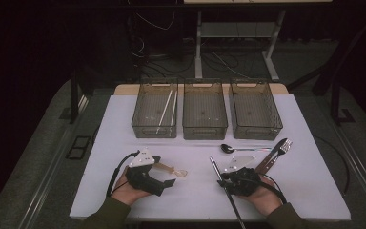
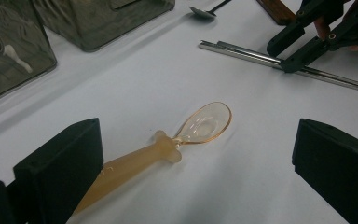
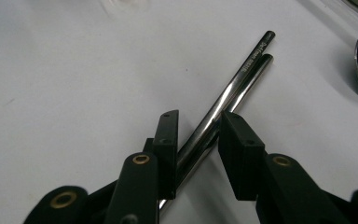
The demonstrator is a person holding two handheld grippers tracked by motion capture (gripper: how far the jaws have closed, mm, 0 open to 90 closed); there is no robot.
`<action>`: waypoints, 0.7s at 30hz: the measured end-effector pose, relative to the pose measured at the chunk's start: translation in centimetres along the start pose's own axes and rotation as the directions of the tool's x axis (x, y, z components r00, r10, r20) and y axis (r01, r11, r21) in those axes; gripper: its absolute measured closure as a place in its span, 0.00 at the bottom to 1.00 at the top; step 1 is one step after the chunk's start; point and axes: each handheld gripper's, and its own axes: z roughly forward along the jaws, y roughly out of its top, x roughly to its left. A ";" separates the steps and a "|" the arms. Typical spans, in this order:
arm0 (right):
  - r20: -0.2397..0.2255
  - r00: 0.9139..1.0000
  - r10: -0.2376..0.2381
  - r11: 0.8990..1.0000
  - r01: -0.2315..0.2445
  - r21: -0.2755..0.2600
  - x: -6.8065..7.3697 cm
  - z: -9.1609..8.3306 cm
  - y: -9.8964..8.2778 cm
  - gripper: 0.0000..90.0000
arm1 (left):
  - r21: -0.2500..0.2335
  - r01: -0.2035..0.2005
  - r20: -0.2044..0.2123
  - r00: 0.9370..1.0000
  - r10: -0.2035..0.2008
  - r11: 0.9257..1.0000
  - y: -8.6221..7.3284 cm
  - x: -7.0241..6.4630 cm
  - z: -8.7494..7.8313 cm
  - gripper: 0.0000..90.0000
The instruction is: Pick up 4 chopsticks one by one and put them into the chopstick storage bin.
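Note:
An amber see-through plastic spoon (image 2: 168, 149) lies flat on the white table top, bowl pointing away. My left gripper (image 2: 196, 177) is open, one jaw on each side of the spoon's handle, and neither jaw touches it. In the high view the spoon (image 1: 180, 172) sticks out to the right of the left gripper (image 1: 164, 171). A pair of metal chopsticks (image 3: 228, 93) lies on the table, and my right gripper (image 3: 198, 140) is shut on it near the middle. From above, the chopsticks (image 1: 214, 164) run from the table's centre to its front edge through the right gripper (image 1: 222, 177).
Three clear bins stand in a row at the back: the left bin (image 1: 143, 125) holds pale chopsticks (image 1: 167, 107), then the middle bin (image 1: 205, 131) and the right bin (image 1: 257, 132). A metal spoon (image 1: 228, 148), a fork (image 1: 282, 147) and a wood-handled knife (image 1: 267, 162) lie right of centre.

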 end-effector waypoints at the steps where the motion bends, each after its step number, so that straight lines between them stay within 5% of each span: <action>1: -0.012 1.000 0.011 1.000 -0.011 0.000 -0.2 0.0 0.0 0.76 | -0.002 0.001 0.000 1.000 -0.001 1.000 0.0 0.0 0.0 0.01; 5: -0.028 0.996 0.084 0.995 -0.085 -0.051 -1.1 -0.2 0.5 0.73 | 0.000 0.000 0.001 1.000 0.000 1.000 0.0 0.0 0.0 0.01; 11: 0.009 0.987 0.159 0.985 -0.158 -0.074 -2.3 0.9 1.7 0.69 | -0.004 0.002 -0.001 1.000 -0.002 1.000 0.0 0.0 0.0 0.01; 17: 0.034 0.982 0.186 0.981 -0.183 -0.070 -2.8 2.6 2.7 0.70 | -0.007 0.003 0.001 1.000 -0.003 1.000 0.0 0.0 0.0 0.01; 21: 0.064 0.986 0.156 0.987 -0.152 -0.058 -2.5 3.1 3.1 0.74 | -0.007 0.005 0.001 1.000 -0.005 1.000 0.0 0.0 0.0 0.01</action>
